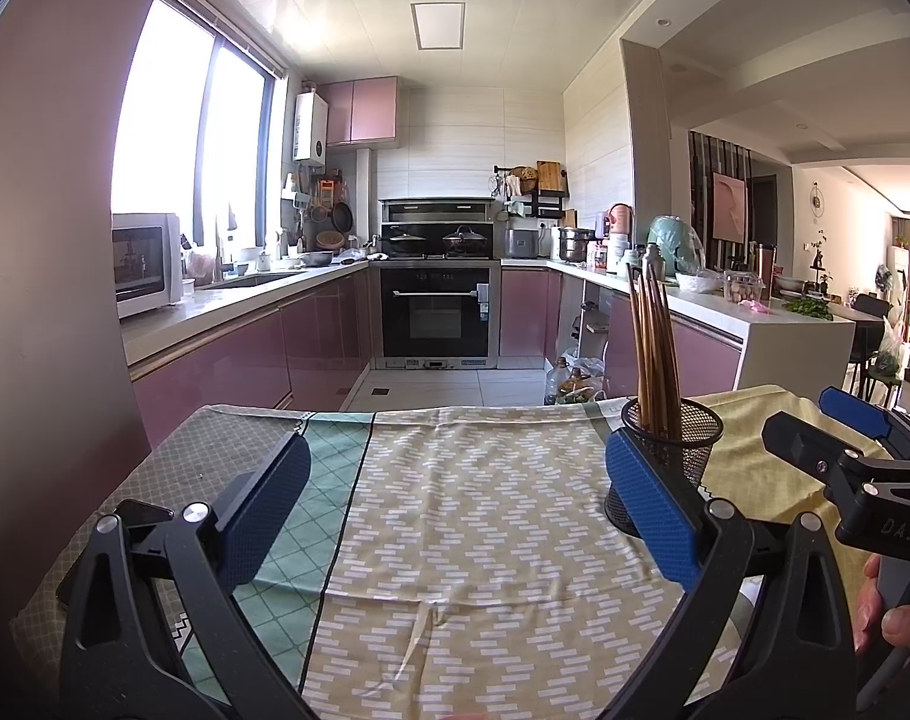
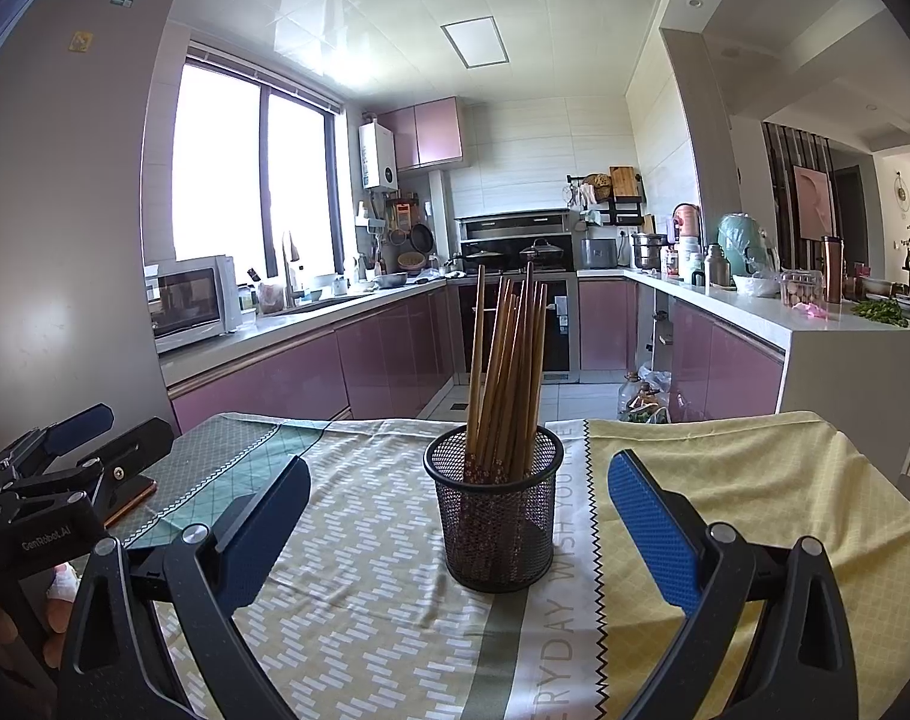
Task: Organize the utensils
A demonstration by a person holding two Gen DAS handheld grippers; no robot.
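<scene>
Only the right wrist view shows a phone (image 2: 132, 495) on the bench (image 2: 359, 600), under the left claw (image 2: 89, 438). The chopsticks (image 2: 505, 372) stand in a mesh cup (image 2: 495, 516) centred ahead of the released right claw (image 2: 457, 531). The left claw (image 1: 457, 519), also released, has the cup (image 1: 673, 450) just behind its right finger.

1. From the left wrist view, my left gripper's right finger (image 1: 649, 504) covered the lower left side of the mesh holder (image 1: 688, 450).
2. The chopsticks (image 2: 505, 372) had their lower ends screened by the mesh; I could not count them reliably.
3. The right gripper (image 1: 826, 426) was cut off by the left wrist view's right edge.
4. A flat orange-edged object (image 2: 132, 498) lay mostly under the left gripper (image 2: 89, 438); I could not identify it.
5. Countertop items (image 2: 694, 258) were too small to name.
</scene>
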